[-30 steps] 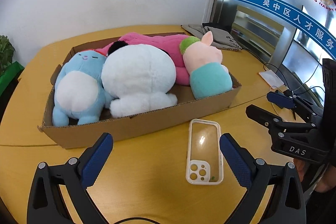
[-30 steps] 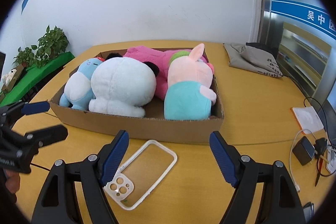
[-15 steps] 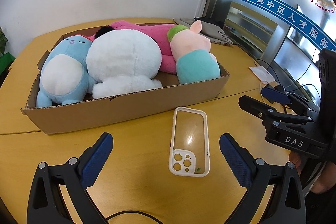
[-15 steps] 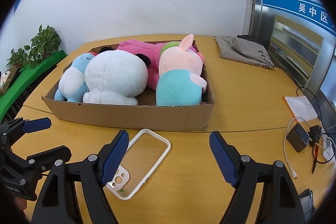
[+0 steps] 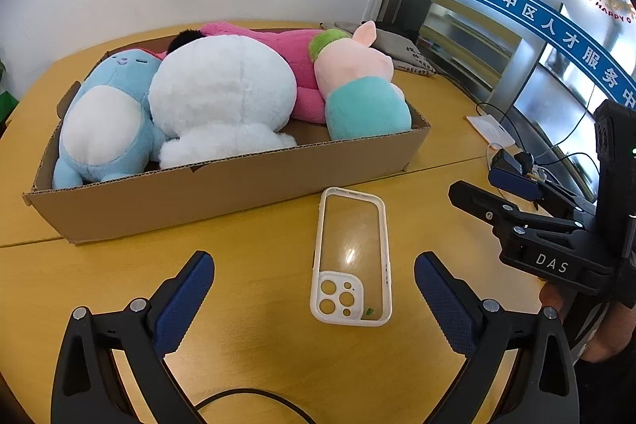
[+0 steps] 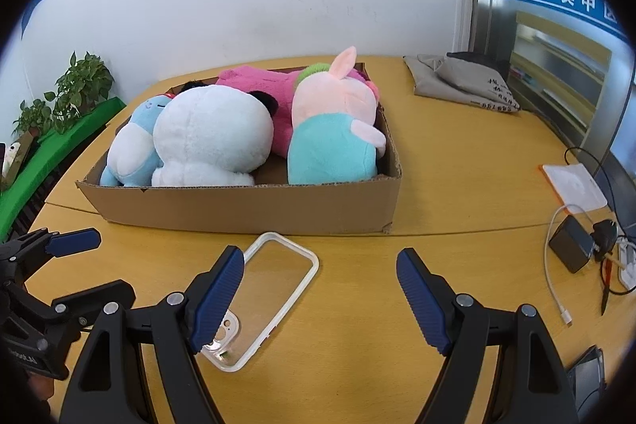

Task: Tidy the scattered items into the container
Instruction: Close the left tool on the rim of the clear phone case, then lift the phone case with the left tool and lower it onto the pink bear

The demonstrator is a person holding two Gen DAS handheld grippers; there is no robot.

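**Phone case on the table, toys in the box**

I see the table (image 5: 258, 289) under everything, yellow wood, with a seam running across it near the box. The box (image 5: 222, 193) sits on it, a shallow cardboard tray, and it is packed full. In it, from my left, lie a blue plush (image 5: 103, 118), a big white plush (image 5: 222, 102) and a pig (image 5: 357, 94) in a teal shirt, with a pink plush (image 5: 290, 54) along the far wall behind them. All four touch one another.

Beyond the box, a grey cloth (image 6: 461, 82) lies folded on the far right of the table. At the right edge I see a white pad (image 6: 574, 185) and a black charger (image 6: 570, 249) with a white cable.

My left gripper (image 5: 314, 299) hovers low over the table, fingers spread wide, holding nothing. My right gripper (image 6: 320, 295) is the same, wide apart and empty.

The case (image 5: 351, 257), a clear phone case with a white rim, lies flat on the table just in front of the box's near wall, not touching it. In the left view it sits between my left fingers' tips; in the right view its camera end is partly hidden behind my right gripper's left finger (image 6: 216, 299).
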